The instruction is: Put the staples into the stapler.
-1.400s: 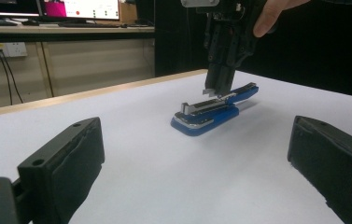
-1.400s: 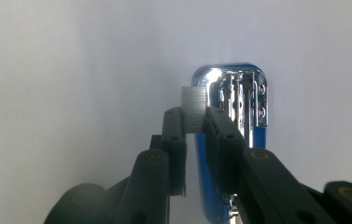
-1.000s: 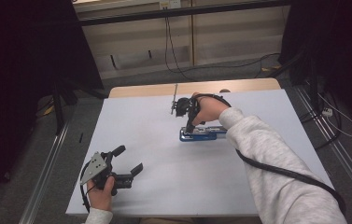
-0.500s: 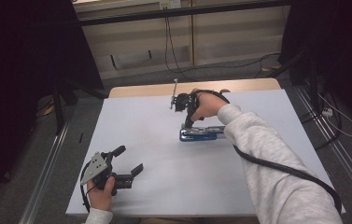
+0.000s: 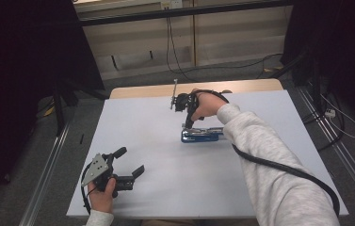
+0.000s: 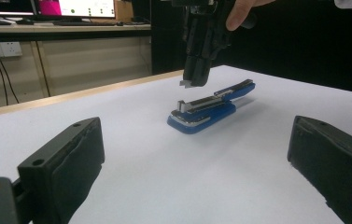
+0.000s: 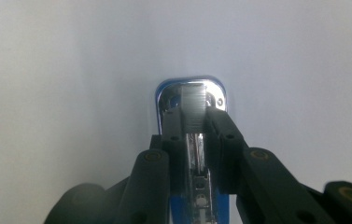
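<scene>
While the left gripper [image 5: 129, 165] idles spread apart, the right gripper [image 6: 192, 83] hangs nearly pinched, gripping nothing, over the mid-table stapler [image 5: 202, 135], probably rigid, weighty, best taken across its narrow metal arm.

- High view: mounted above the person's side, looking forward and down over the whole white-covered table [image 5: 165, 188], with the floor and a pale back wall beyond.
- Left gripper view: riding low near the tabletop, facing across it between two wide-set black jaws, catching the blue-and-chrome stapler [image 6: 208, 109] at middle distance with the right gripper [image 6: 197, 70] just above it.
- Right gripper view: pointing steeply down at the white surface, very near, jaws close together over that stapler's chrome front end [image 7: 192, 100].
- Shared by all three views: the stapler and the white tabletop around it.
</scene>
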Demonstrator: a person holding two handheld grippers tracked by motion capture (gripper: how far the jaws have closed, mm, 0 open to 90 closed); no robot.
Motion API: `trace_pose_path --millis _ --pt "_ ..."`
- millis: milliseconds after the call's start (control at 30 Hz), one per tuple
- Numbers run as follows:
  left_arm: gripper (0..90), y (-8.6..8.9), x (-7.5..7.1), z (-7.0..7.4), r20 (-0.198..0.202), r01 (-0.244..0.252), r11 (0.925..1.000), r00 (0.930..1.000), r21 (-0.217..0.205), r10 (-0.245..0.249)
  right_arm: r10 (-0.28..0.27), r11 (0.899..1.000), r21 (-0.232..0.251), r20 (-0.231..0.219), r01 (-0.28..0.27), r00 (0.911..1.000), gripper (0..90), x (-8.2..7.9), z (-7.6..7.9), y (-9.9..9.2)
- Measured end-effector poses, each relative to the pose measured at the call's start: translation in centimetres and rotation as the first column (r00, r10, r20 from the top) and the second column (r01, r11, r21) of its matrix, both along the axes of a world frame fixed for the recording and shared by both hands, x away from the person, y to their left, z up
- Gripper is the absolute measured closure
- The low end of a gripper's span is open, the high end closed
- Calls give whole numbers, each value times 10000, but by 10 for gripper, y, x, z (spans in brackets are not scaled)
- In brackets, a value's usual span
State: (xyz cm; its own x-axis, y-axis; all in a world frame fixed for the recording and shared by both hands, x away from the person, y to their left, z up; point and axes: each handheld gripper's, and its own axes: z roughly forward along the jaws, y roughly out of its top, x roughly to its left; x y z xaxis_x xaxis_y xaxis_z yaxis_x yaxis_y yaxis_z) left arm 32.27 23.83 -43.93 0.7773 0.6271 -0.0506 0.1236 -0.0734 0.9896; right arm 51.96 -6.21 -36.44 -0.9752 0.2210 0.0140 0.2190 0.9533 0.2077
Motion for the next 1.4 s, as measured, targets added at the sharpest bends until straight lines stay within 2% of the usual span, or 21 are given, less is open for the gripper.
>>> trace_pose_path --millis 500,1400 --pt "38 0 0 0 -38 23 10000 10000 70 -23 -16 9999 -103 -99 15 9999 785 1 -9 0" --pt "38 -1 -1 0 -61 46 10000 10000 59 -46 302 9992 -246 -128 -305 9995 785 3 -22 -3"
